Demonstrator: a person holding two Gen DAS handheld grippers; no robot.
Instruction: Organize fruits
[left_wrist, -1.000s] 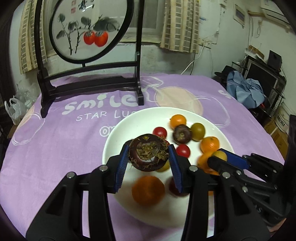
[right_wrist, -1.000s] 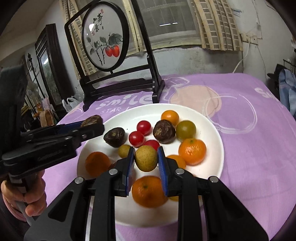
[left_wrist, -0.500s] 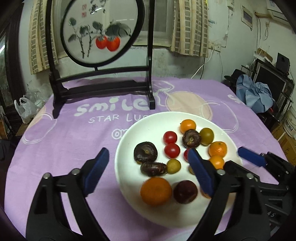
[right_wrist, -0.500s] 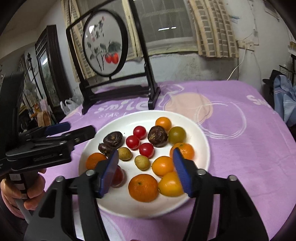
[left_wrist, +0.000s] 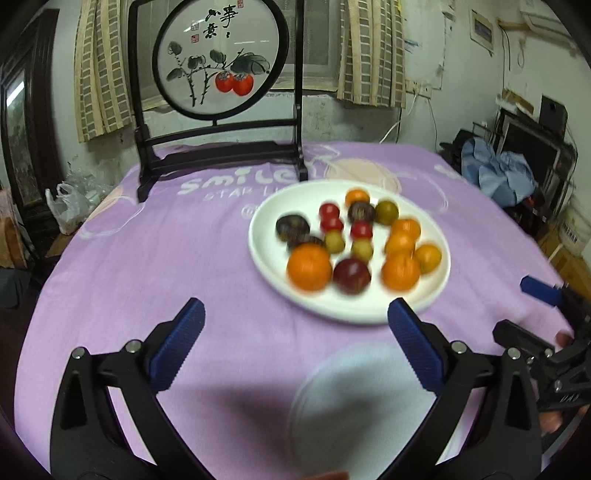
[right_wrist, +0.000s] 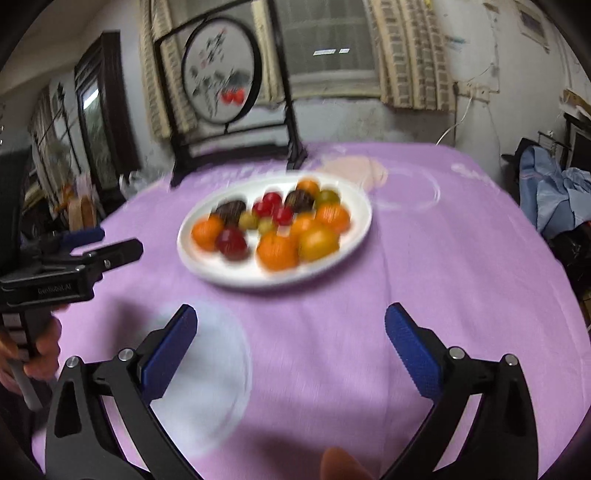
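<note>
A white plate (left_wrist: 258, 254) sits toward the far middle of the tabletop (left_wrist: 147, 280), which is covered by a purple cloth with white lettering. On the plate lie the fruits: a large orange (left_wrist: 309, 266) at the near left, a dark red plum (left_wrist: 351, 275) just beside it, another orange (left_wrist: 400, 272) to the right, small red tomatoes (left_wrist: 331, 223) in the middle, dark brown fruits (left_wrist: 292, 227) at the left, and smaller orange and green ones toward the far rim. The right wrist view is blurred, so the small fruits there are hard to separate.

Behind the plate, close to its far rim, stands a black wooden frame (left_wrist: 295, 110) holding a round painted screen (left_wrist: 221, 59) with two red fruits on it — its right foot is just beside the plate. A pale round patch (left_wrist: 351, 398) shows on the cloth near the front edge; whether it is print or a separate thing I cannot tell.

The left hand-held gripper (left_wrist: 295, 354) hangs released over the near cloth, blue pads wide apart, nothing between them. The right hand-held gripper (right_wrist: 291, 349) is likewise spread wide and empty, short of the plate's near rim. Each appears at the side of the other's view, well apart.

Bare cloth lies left of the plate and in front of it. Beyond the right edge — a heap of blue cloth (left_wrist: 498, 173) and dark shelving.
</note>
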